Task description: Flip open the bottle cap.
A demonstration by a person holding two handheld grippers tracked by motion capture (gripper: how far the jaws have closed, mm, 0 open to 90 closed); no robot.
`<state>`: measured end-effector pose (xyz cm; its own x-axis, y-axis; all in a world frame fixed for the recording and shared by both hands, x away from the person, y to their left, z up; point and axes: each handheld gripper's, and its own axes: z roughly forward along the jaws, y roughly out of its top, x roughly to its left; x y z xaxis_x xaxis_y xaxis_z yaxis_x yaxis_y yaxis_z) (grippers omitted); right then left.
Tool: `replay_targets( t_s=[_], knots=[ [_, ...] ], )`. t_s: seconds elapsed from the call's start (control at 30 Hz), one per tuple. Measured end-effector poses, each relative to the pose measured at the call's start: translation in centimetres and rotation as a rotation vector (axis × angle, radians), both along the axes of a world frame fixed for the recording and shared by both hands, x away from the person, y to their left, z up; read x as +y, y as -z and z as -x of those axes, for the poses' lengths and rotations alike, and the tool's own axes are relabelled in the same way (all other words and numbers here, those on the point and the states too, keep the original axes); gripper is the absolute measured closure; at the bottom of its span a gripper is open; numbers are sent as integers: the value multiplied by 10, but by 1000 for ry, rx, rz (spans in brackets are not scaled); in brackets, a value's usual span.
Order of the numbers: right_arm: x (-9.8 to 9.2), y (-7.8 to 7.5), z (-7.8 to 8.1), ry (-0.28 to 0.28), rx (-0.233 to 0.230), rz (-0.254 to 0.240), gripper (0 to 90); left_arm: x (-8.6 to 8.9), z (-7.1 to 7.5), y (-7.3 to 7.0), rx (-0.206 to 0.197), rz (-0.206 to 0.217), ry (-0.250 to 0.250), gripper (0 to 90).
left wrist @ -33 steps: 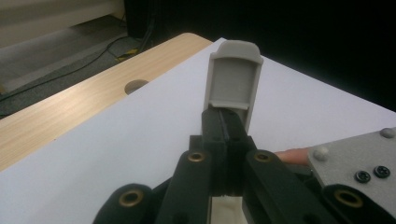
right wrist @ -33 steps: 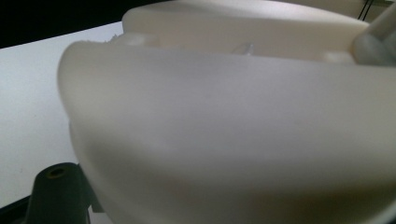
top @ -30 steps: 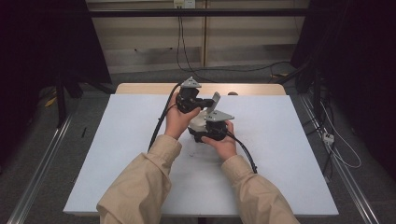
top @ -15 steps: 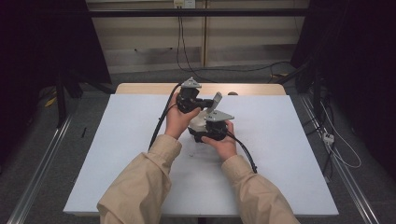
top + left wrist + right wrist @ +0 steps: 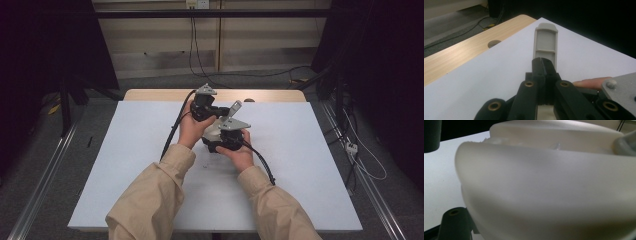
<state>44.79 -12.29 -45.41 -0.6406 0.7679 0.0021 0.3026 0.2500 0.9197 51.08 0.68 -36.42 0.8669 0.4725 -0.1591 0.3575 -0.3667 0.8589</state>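
Over the middle of the white counter (image 5: pixel 125 165), the left gripper (image 5: pixel 543 65) has its jaws clamped on one flat grey plastic handle (image 5: pixel 545 42). The right gripper (image 5: pixel 226 137) is pinched on one pale, cream-coloured rounded plastic body (image 5: pixel 549 185). It looks like a joining or separating step; next calls for steady alignment.

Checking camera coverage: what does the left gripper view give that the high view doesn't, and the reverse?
Left gripper view: the left gripper up close, its jaws shut seam to seam, and the ribs on the grey strip beyond them; whether it is gripped is unclear. High view: both sleeves, the trailing cables, the floor rails. Both: the white table cover, the wooden edge, the strip, a grey three-cornered plate.
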Motion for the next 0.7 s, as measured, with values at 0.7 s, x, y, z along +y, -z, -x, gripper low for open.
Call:
replay_targets(
  t_s=[0.7],
  knots=[
    [-1, -1, 1, 14, 12, -8, 180, 0, 1, 3, 29, -36, 28, 900]
  ],
)
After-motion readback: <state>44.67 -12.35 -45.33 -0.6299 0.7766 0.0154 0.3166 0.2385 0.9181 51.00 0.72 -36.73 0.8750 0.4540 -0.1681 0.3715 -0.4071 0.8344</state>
